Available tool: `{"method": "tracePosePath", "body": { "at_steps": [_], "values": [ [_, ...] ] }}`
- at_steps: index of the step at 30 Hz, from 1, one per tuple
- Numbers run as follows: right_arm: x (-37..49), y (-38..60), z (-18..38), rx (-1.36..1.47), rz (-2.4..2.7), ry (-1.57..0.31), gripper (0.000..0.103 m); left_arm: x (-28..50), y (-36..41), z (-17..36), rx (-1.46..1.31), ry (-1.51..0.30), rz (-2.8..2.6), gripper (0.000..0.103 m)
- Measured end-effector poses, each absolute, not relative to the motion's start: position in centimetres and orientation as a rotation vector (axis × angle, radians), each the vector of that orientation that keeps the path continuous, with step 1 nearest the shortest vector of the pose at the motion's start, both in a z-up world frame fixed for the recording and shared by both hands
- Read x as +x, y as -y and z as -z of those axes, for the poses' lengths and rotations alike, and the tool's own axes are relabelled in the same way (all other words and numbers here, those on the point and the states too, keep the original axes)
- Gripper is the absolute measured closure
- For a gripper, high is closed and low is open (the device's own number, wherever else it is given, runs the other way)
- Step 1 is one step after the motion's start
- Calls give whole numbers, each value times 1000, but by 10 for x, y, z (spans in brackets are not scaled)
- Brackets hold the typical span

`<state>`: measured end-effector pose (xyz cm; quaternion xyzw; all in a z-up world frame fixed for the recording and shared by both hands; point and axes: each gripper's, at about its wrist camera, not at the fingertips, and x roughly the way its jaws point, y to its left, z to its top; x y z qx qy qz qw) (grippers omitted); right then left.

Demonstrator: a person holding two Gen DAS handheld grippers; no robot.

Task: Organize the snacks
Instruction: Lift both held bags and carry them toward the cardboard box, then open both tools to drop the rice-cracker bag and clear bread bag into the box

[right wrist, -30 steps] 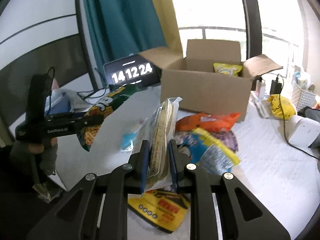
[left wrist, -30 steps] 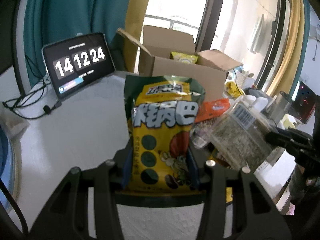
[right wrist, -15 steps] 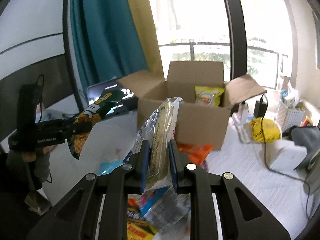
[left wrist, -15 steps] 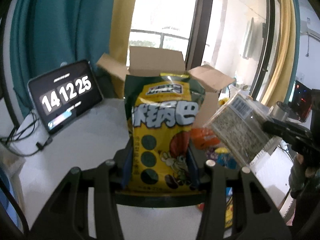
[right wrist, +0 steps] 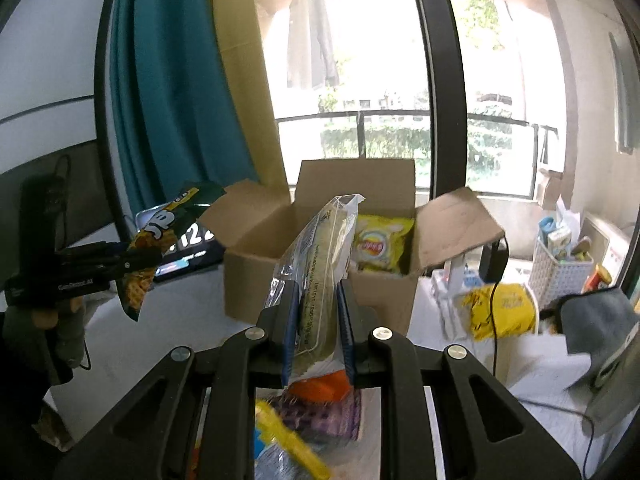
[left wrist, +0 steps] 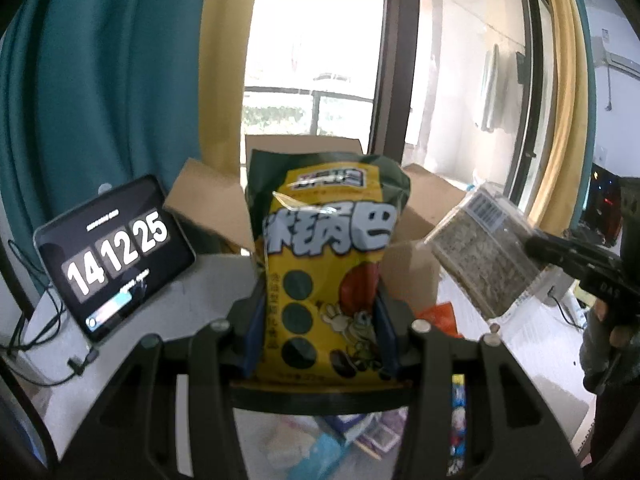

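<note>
1. Far left of right-wrist view: left claw [right wrist: 132, 258] clenched on yellow-green snack bag [right wrist: 160, 240], held aloft beside the tablet clock [right wrist: 188, 248]. In its own view the same bag [left wrist: 324, 264] stands upright between the blue pads [left wrist: 254, 332], pressed on both sides.
2. Left of centre, left-wrist view: tablet clock [left wrist: 116, 252] propped on the white worktop [left wrist: 188, 300], cable trailing off its lower edge.
3. Centre: cardboard box [right wrist: 320, 280] open, flaps spread, one yellow chip bag [right wrist: 380, 248] inside against the back wall. Room left in front of it.
4. Centre, right-wrist view: right claw [right wrist: 318, 320] clenched on clear flat packet [right wrist: 324, 272], edge-on, well clear of the worktop, in line with the box mouth. Seen from the left wrist: same packet [left wrist: 488, 256] tilted, to the right of the box.
5. Below both claws: loose snacks [right wrist: 320, 412] on the worktop, unsorted.
6. Step in hand, judged: carry phase, both packs lifted and on approach to the box.
7. Next move, judged: over the near wall, above the opening, lower, then release. One claw at a time likely safer; risk of snagging a flap or of the two packs colliding.
</note>
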<state>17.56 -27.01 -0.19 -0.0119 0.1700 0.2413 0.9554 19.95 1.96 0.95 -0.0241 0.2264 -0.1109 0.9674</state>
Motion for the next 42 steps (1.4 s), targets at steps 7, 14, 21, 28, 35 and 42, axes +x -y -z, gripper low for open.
{"method": "tracePosePath", "body": {
  "at_steps": [7,14,21,28,35,42],
  "values": [
    [207,272,-11,-18,-476,-304,82,230,-21,-16,-37,-429,198,55],
    [244,268,-22,-6,-462,-281,82,264,-17,-22,-8,-405,196,55],
    [274,257,-28,-20,-454,-250,82,297,-15,-22,1,-398,198,55],
    [310,247,-25,-2,-442,-261,82,330,-10,-14,-1,-423,184,55],
    [343,231,-12,-1,-430,-319,79,363,-8,-4,-39,-465,167,41],
    [349,218,2,-51,-432,-398,43,361,-15,-4,-76,-484,156,23]
  ]
}}
